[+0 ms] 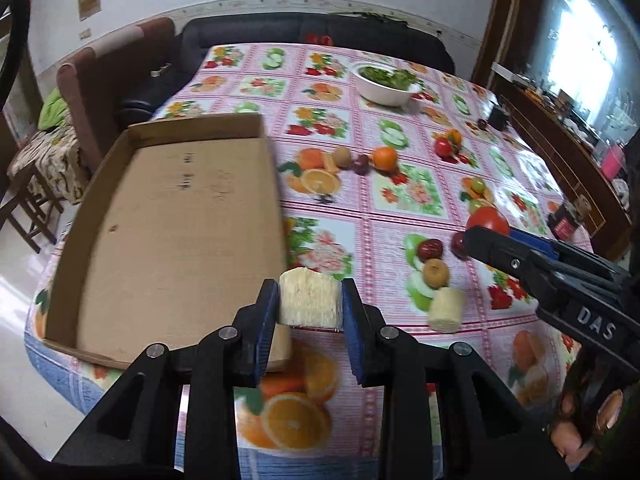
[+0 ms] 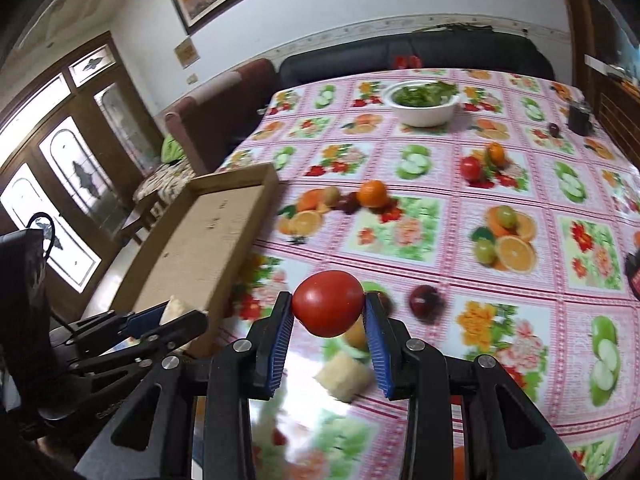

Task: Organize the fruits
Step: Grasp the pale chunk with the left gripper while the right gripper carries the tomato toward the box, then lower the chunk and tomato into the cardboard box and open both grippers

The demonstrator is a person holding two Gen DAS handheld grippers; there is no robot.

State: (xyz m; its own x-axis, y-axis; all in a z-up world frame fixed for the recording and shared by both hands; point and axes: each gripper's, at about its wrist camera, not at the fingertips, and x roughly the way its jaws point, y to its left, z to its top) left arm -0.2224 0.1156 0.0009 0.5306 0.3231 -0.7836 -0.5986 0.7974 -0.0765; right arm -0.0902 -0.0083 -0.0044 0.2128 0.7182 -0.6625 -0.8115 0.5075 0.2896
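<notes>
My left gripper [image 1: 310, 304] is shut on a pale yellow sugarcane chunk [image 1: 309, 299], held beside the near right corner of the empty cardboard tray [image 1: 172, 232]. My right gripper [image 2: 328, 312] is shut on a red tomato [image 2: 327, 302], held above the table; it shows in the left wrist view [image 1: 486, 220] too. A second sugarcane chunk [image 1: 446, 309] lies on the cloth, also below the tomato [image 2: 346, 374]. A red date [image 1: 430, 249], a brown kiwi-like fruit [image 1: 435, 272] and a dark red fruit [image 2: 426, 300] lie nearby.
Farther off lie an orange [image 1: 385, 158], a dark plum [image 1: 361, 163], a brown fruit [image 1: 342, 156], and a red fruit [image 1: 443, 146] with a small orange one. A white bowl of greens [image 1: 386, 82] stands at the back. A dark jar [image 1: 565, 220] stands at the right edge.
</notes>
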